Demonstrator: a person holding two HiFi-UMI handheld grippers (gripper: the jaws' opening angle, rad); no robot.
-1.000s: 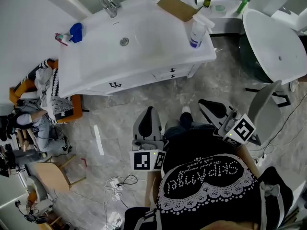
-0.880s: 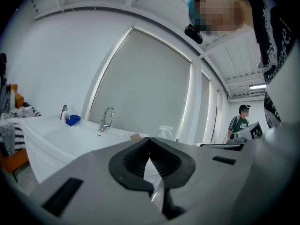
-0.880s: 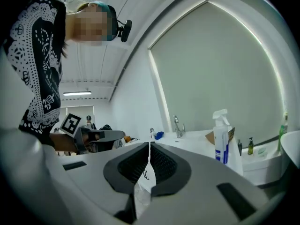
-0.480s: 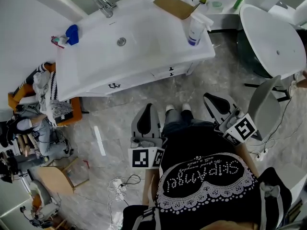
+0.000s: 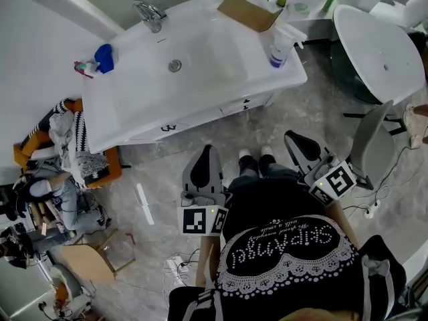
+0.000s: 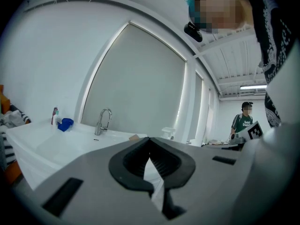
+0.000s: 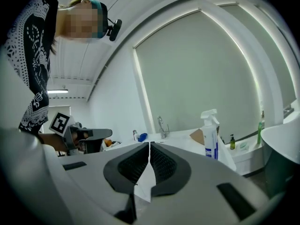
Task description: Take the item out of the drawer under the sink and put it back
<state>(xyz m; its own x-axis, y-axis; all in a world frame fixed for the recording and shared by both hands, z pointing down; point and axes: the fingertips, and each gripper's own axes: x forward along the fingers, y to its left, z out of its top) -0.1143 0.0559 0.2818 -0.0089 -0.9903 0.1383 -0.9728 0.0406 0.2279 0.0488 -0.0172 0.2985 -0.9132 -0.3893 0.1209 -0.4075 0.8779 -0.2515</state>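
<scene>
Over the last second little has changed for the job. The person's shoes [image 5: 256, 156] have shuffled on the floor and the sink cabinet [image 5: 200, 116] has slid a little in the head view, yet both tools sit at the waist much as before. The left gripper [image 5: 206, 154] has its jaws closed tip to tip with nothing between them, and the left gripper view agrees. The right gripper [image 5: 294, 141] is likewise closed and empty. The two drawer fronts [image 5: 167, 127] under the basin lie ahead of both sets of jaws and well apart from them, both pushed in. The item shows nowhere; I judge it lies inside a closed drawer, somewhere beyond the jaw tips. A spray bottle [image 5: 277, 45] stands on the cabinet top, far ahead of the right jaws. The shuffle brought nothing within reach, so the task looks not yet begun: the jaws would first have to part and come up to a drawer handle [image 5: 245, 103]
</scene>
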